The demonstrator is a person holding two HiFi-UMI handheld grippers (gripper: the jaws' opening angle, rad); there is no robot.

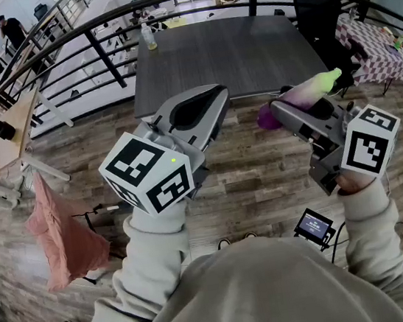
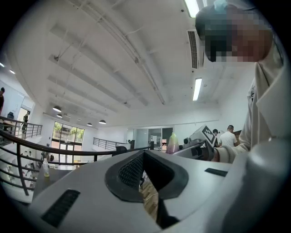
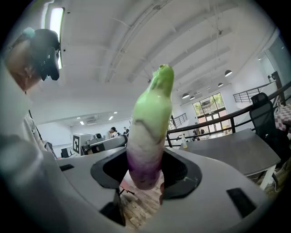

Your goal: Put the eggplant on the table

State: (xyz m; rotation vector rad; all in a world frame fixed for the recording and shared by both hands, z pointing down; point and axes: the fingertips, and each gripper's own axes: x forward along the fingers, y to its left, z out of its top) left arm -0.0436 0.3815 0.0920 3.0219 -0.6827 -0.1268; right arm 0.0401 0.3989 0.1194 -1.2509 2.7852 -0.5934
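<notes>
R gripper (image 1: 293, 112) first: jaws closed on the eggplant (image 1: 312, 91), a wide grip since the veg is thick. In the right gripper view the pads (image 3: 179, 170) press on its purple-white lower part and the green end sticks out past the tips, up and fwd. In the head view it lies roughly level, purple end to the L, green end to the R. It's in the air over the wood floor (image 1: 256, 178), just short of the near edge of the grey table (image 1: 246, 53), so not on the table yet. My R hand is behind the marker cube (image 1: 370, 142).

L gripper (image 1: 211, 97): jaw tips meet, nothing between them. The left gripper view shows only a thin dark slit behind the tips, w/ floor visible through it. It's held about level beside the R one, well apart from it, pointing at the table's near L part.

Further out: a bottle (image 1: 148, 37) stands on the table's far L corner. A black chair (image 1: 319, 17) is at the table's R side, w/ a checked cloth (image 1: 379, 50) beyond it. A dark curved railing (image 1: 94, 30) runs behind. On the floor to my L a pink cloth (image 1: 62, 228), and near my R sleeve a small device w/ a lit screen (image 1: 315, 226)
</notes>
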